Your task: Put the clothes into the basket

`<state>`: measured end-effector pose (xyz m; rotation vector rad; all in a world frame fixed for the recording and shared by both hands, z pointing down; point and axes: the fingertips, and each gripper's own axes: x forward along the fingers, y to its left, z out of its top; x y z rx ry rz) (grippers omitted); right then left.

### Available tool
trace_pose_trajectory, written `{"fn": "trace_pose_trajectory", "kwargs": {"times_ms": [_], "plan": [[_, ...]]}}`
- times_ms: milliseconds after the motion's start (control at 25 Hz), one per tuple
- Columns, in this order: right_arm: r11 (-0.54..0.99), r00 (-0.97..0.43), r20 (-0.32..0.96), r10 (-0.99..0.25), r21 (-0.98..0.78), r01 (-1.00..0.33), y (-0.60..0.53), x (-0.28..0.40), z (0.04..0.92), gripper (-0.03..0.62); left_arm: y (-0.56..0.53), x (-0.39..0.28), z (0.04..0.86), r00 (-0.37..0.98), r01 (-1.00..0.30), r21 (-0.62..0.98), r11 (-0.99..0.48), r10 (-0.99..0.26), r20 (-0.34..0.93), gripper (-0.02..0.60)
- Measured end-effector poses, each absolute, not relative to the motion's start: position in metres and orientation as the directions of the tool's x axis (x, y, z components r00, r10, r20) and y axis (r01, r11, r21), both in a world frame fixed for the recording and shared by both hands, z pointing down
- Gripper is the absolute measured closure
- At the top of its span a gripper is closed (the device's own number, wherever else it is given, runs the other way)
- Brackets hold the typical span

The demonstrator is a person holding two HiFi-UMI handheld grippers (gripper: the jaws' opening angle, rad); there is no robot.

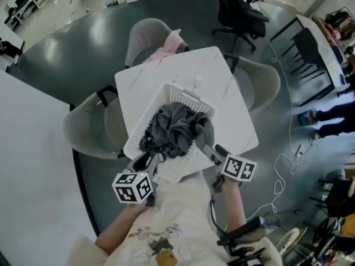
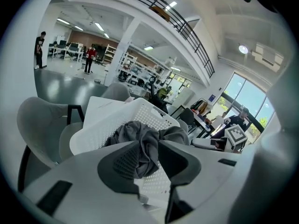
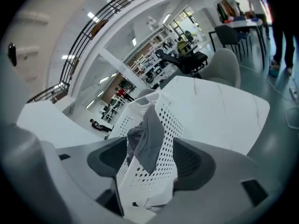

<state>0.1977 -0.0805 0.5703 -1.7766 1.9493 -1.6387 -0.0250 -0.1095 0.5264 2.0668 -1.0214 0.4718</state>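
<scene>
1. Head view: the grey clothes [image 1: 175,129] lie heaped in the white perforated basket [image 1: 188,96], which stands on the white square worktop [image 1: 222,82]. Folds spill over the basket's near rim. The left gripper [image 1: 148,160] is at the near-left rim and the right gripper [image 1: 202,146] at the near-right corner. The fabric looks soft, light and limp and is not fragile. It will sag and trail, so a bunched fold gives a surer hold than a flat edge. Grey chairs [image 1: 83,129] ring the worktop, and a pink garment [image 1: 166,49] lies on the far one. None of them is in the way.

2. Left gripper view: the jaws are drawn in on a hanging bunch of the grey clothes [image 2: 140,139]. They seem to be pinching it, though the cloth hides part of the pads. The basket wall [image 2: 135,113] is close behind, and I judge its holes could snag a loose fold.

3. Right gripper view: the jaws stand apart, released, and hold nothing. They straddle the basket's corner [image 3: 159,171], where a grey flap [image 3: 149,139] hangs over the rim. That stiff plastic wall is the one obstacle, since the flap has to be lifted over it, not dragged.
</scene>
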Motion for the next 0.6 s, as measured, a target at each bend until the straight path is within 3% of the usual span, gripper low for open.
{"fn": "trace_pose_trajectory", "kwargs": {"times_ms": [200,240,320,600], "plan": [[-0.322,-0.371,0.547,-0.750,-0.792,-0.519,-0.077,0.196,0.591,0.306,-0.106,-0.032,0.535,0.599,-0.801,0.481,-0.358,-0.509,0.619,0.451],[-0.339,-0.359,0.550,-0.754,-0.794,-0.504,-0.077,0.198,0.591,0.338,-0.104,-0.032,0.535,0.598,-0.801,0.483,-0.354,-0.508,0.620,0.451],[-0.354,-0.324,0.562,-0.761,-0.778,-0.520,-0.078,0.204,0.586,0.550,-0.103,-0.030,0.534,0.599,-0.801,0.486,-0.351,-0.508,0.620,0.451],[-0.132,-0.393,0.482,-0.783,-0.746,-0.653,-0.105,0.176,0.542,0.582,-0.106,-0.026,0.534,0.603,-0.796,0.493,-0.350,-0.517,0.608,0.451]]}}
